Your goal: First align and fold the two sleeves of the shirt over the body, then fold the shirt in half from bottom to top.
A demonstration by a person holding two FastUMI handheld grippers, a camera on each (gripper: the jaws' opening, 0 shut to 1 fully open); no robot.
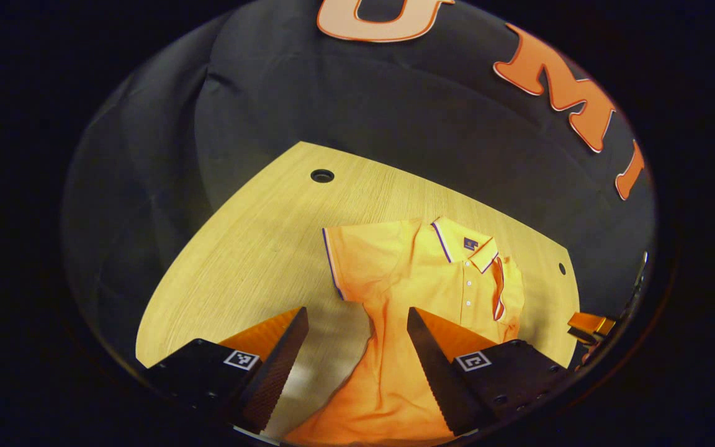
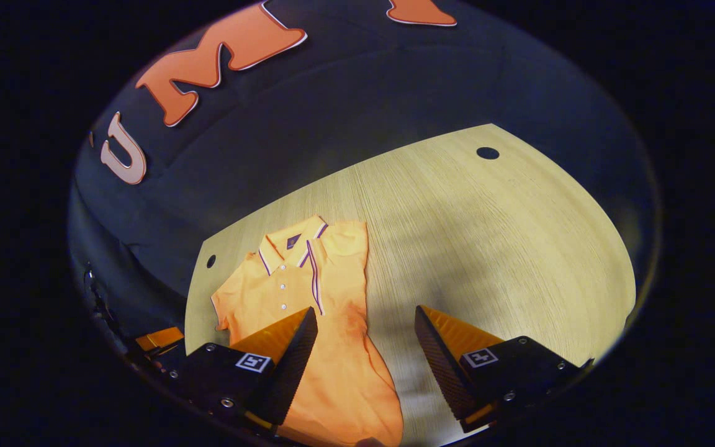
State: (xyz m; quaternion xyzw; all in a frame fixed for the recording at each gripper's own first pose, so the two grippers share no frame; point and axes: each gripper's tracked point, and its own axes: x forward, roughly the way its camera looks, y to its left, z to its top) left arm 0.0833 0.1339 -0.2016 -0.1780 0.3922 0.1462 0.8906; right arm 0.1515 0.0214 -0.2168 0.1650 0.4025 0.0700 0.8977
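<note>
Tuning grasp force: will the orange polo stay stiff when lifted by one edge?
Probably not. The orange polo lies creased and wavy on the table, so it likely drapes. One sleeve is already folded over; it may flop open.

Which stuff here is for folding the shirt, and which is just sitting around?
For the job:
- orange polo shirt, one sleeve already folded over the body
- left gripper, open above the shirt
- right gripper, open above the shirt's edge

Just there:
- wooden table
- round holes in the table

Dim booth, warm overhead light, edges bent and dark.
</note>
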